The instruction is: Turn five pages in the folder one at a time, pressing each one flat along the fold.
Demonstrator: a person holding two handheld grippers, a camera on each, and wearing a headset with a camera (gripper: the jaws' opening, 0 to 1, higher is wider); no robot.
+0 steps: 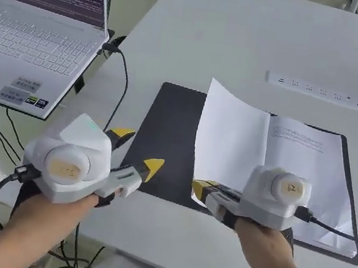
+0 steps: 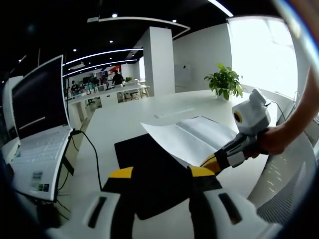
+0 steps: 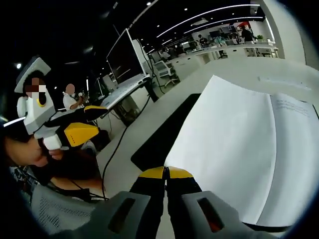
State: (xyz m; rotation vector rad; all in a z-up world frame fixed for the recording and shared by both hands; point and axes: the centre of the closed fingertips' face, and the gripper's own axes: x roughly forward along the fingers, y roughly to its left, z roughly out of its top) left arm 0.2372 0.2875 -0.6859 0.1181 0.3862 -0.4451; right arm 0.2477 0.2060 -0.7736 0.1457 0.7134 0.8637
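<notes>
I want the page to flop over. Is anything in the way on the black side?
Nothing lies on the black cover beside the lifted page. The open left gripper hovers at its near left corner.

So we've got the folder (image 1: 165,139) lying open and flat on the white table (image 1: 246,37), with its black inside cover bare on the left half. On the right half sits the stack (image 1: 308,165) of white sheets, and the top one has a few lines of small print near its far edge. One page (image 1: 232,138) is lifted off that stack, standing up by the fold and bowing over leftward, blank on the side facing us. Its near lower corner is pinched in the closed right gripper (image 1: 199,189).
</notes>
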